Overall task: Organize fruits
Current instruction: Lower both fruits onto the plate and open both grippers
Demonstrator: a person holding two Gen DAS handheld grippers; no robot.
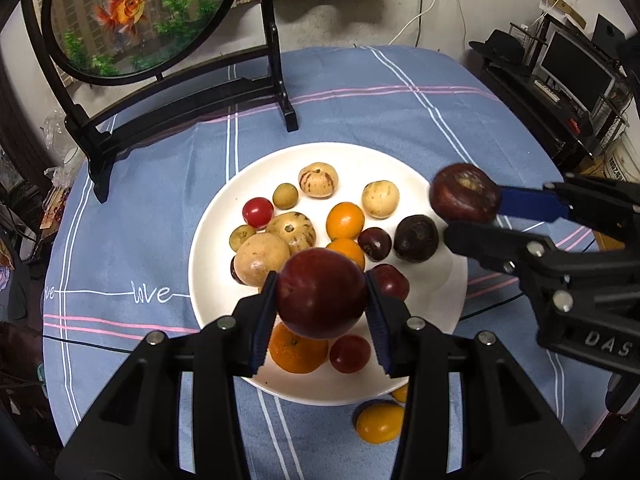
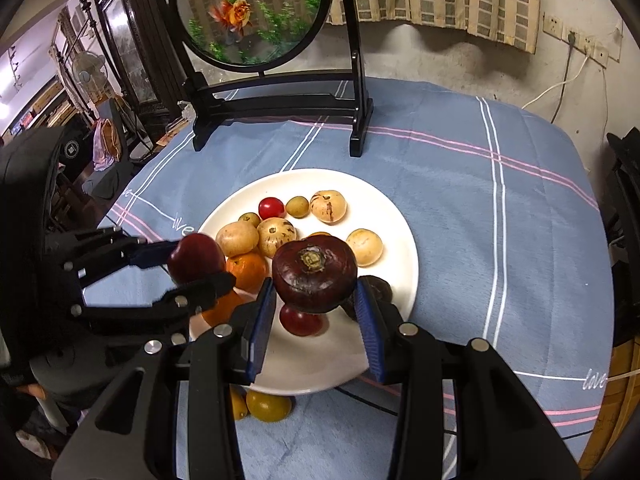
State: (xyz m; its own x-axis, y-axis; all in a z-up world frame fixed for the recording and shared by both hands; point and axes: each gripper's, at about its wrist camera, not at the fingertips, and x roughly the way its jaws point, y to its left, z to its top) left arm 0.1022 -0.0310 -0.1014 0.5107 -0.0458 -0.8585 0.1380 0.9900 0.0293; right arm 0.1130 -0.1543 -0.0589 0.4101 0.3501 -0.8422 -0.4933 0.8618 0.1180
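Observation:
A white plate on the blue tablecloth holds several fruits: tan round ones, oranges, small red and dark ones. My left gripper is shut on a red plum and holds it above the plate's near side; it also shows in the right wrist view. My right gripper is shut on a dark maroon water chestnut, above the plate's right part; it shows in the left wrist view. Two yellow-orange fruits lie on the cloth by the plate's near rim.
A black wooden stand with a round goldfish panel stands at the table's far side. A black cable runs under the plate's right edge. Shelves with a monitor stand beyond the table at the right.

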